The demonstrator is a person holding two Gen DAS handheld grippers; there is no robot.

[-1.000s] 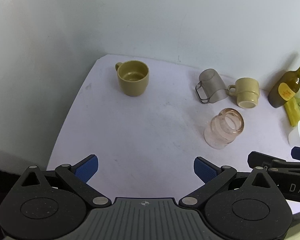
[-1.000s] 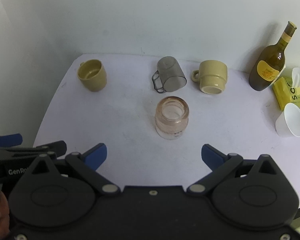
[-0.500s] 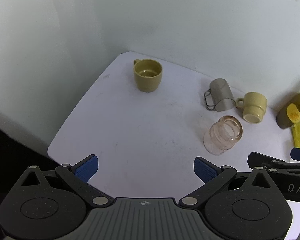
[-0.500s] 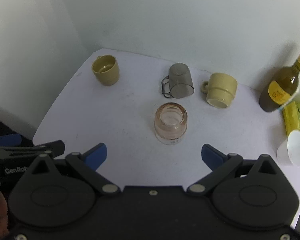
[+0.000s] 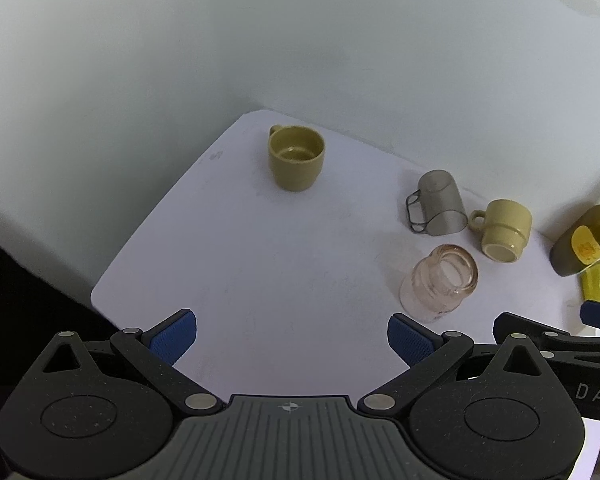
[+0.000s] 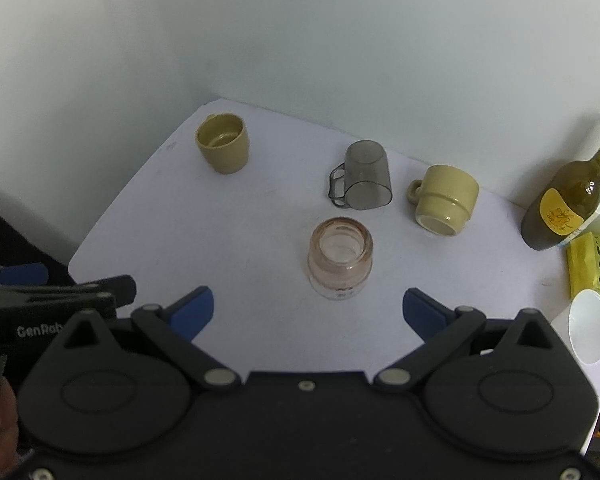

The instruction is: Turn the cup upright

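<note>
While both tools idle above the near edge of the white table (image 6: 260, 240), the left tool (image 5: 292, 336) and right tool (image 6: 307, 308) are spread wide with nothing between the blue pads. Pink glass cup (image 6: 340, 258) sits mid-table, just ahead of the right tool; whether its mouth faces up or down is unclear. Behind it, grey plastic cup (image 6: 366, 180) and beige mug (image 6: 444, 200) lie tipped over, olive mug (image 6: 223, 148) stands upright far left, bottle (image 6: 564, 204) at right.
</note>
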